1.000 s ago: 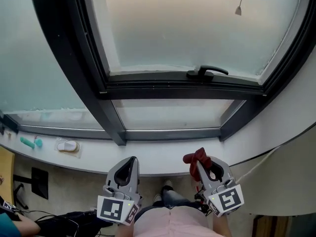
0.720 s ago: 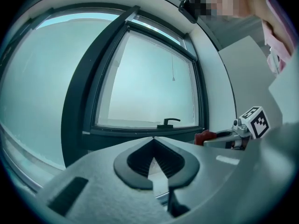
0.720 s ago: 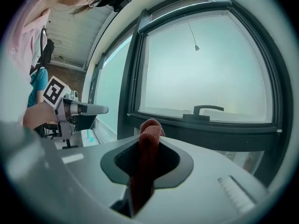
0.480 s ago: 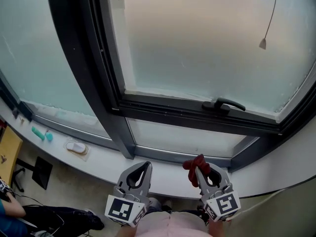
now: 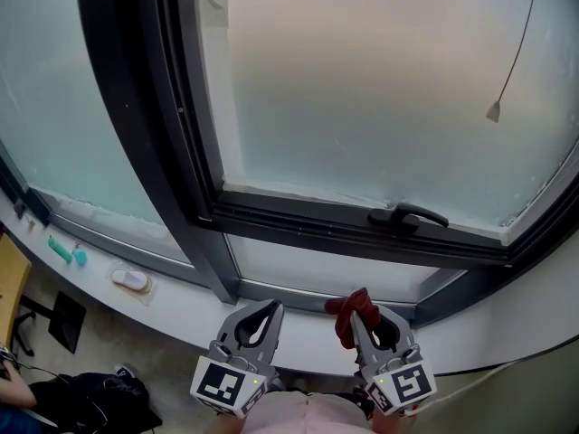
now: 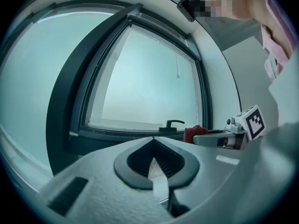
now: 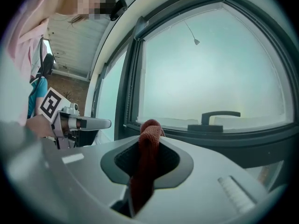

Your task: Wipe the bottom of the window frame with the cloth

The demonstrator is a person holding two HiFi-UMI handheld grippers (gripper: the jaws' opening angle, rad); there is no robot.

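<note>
Below the dark, rectangular metal window frame, whose bottom rail looks smooth and hard under frosted glass, a pale curved sill is seen. Just below the frame, the grey plastic right gripper is clamped on a small, soft red terry cloth. The cloth is judged light and limp, best pinched mid-fold. The grey left gripper is pressed together on nothing.

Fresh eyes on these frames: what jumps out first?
The big frosted window in its dark frame fills the head view, with a black handle on the lower rail. Below it, the right tongs are shut on a red cloth. The left tongs beside them are shut and empty.
</note>
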